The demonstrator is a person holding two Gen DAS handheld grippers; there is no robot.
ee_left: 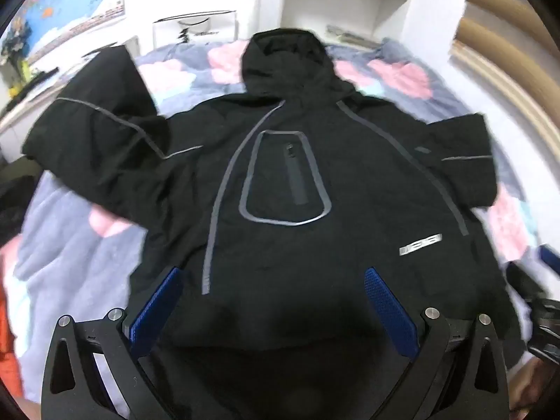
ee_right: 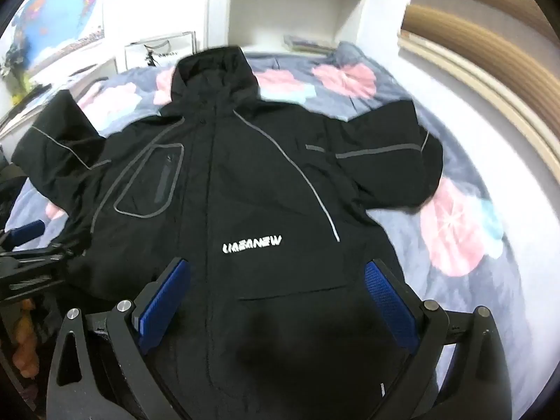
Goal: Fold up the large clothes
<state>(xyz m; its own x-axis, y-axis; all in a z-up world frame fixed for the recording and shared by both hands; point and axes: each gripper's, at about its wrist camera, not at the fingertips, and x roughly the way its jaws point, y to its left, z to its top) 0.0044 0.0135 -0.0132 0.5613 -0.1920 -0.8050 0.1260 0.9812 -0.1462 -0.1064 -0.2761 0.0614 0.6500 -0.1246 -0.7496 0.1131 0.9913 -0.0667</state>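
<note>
A large black hooded jacket (ee_left: pixel 290 189) with grey piping lies front-up and spread flat on the bed, hood at the far end, both sleeves out to the sides. It also fills the right wrist view (ee_right: pixel 245 189), with a white logo on its chest. My left gripper (ee_left: pixel 273 280) is open and empty above the jacket's lower left part. My right gripper (ee_right: pixel 276 273) is open and empty above the lower right part, just below the logo. Each gripper shows at the edge of the other's view: the right gripper (ee_left: pixel 546 301), the left gripper (ee_right: pixel 24 245).
The bed has a grey-blue cover with pink flowers (ee_right: pixel 455 227). A white shelf unit (ee_right: pixel 297 7) and a paper bag (ee_right: pixel 157 49) stand behind the bed head. A world map (ee_left: pixel 70 3) hangs at the left. A wooden frame (ee_right: pixel 490 52) runs along the right.
</note>
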